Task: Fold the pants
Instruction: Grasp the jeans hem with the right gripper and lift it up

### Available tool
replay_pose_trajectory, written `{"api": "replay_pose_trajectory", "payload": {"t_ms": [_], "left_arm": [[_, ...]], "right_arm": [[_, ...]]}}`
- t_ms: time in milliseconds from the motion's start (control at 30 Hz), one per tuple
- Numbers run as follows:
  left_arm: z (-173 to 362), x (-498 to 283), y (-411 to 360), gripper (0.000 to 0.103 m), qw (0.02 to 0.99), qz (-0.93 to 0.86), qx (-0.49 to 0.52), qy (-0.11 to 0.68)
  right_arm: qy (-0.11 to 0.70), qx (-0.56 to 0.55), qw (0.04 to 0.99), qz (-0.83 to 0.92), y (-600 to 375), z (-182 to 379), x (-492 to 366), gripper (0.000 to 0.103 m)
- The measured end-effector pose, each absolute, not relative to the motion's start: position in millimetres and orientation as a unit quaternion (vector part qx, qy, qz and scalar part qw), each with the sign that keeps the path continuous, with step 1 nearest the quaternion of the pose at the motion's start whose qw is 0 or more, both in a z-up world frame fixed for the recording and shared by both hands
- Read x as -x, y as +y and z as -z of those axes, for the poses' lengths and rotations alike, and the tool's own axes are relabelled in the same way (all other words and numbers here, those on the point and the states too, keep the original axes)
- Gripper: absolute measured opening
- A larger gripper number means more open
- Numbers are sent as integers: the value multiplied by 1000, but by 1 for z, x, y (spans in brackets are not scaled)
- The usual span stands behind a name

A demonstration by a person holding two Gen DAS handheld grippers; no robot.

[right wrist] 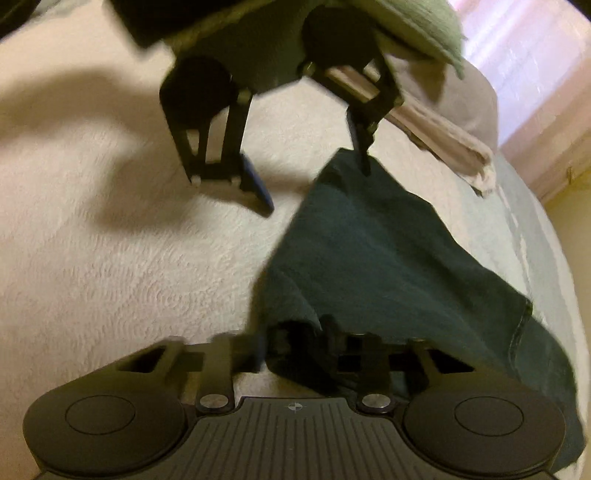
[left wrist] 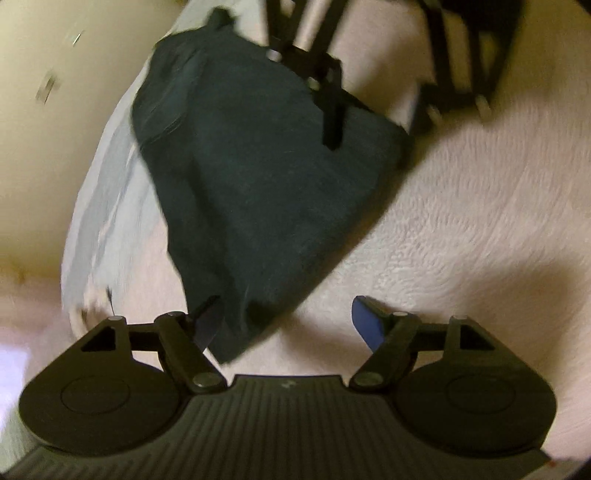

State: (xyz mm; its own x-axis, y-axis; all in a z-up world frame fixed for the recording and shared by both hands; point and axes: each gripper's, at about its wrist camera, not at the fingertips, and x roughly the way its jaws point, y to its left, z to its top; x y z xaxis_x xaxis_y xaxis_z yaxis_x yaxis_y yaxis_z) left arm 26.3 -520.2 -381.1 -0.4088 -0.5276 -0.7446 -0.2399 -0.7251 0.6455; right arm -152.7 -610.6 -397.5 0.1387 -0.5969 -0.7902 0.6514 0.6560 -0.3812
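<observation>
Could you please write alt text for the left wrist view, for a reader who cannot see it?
Dark green pants lie folded on a cream bedspread, seen along the open left gripper, with one finger at the fabric's near corner. At the far end the right gripper is over the pants' edge; the frame is motion-blurred.

Pants [left wrist: 258,177] read dark teal-green, plain, no print I could make out. Bed cover [left wrist: 461,229] was cream-white with a fine nubby, swirled texture. A pale blue-grey sheet [left wrist: 107,192] showed along its edge. Wall [left wrist: 55,140] looked yellowish cream. My left claw [left wrist: 291,325] was matte black with a blue pad on one finger [left wrist: 365,321]; right claw [right wrist: 299,350] likewise black. Folded beige cloth [right wrist: 439,136] and a sage-green cloth [right wrist: 424,26] lay at the far side, by a pink-lit curtain [right wrist: 535,66].
</observation>
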Motion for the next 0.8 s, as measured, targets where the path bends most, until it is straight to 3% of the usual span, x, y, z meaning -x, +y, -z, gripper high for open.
{"api": "replay_pose_trajectory", "payload": {"t_ms": [167,267,300,333,400,600,800], "left_arm": [[396,-18,-537,74,59,732,-523,-432],[395,-12,-550,44,53,720,-536,-439],[393,-9,-554,26,57,715,-543,-437],[390,-7,-558,16,59,712,-549,-433],[375,-2,-561,9,60,717,-552,-421],[304,2,-531,5,91,736,-546,-390],[236,-3,-432,0,91,749,-571,-324]], "right_arm": [[472,-71,775,414,-615,365,172,8],[452,-81,787,413,-614,340,181,7],[447,-84,790,412,-612,331,184,7],[444,-87,792,410,-612,321,186,7],[438,-85,802,397,-600,301,192,7],[427,-95,828,351,-545,238,204,7],[449,-118,827,316,-460,203,219,7]]}}
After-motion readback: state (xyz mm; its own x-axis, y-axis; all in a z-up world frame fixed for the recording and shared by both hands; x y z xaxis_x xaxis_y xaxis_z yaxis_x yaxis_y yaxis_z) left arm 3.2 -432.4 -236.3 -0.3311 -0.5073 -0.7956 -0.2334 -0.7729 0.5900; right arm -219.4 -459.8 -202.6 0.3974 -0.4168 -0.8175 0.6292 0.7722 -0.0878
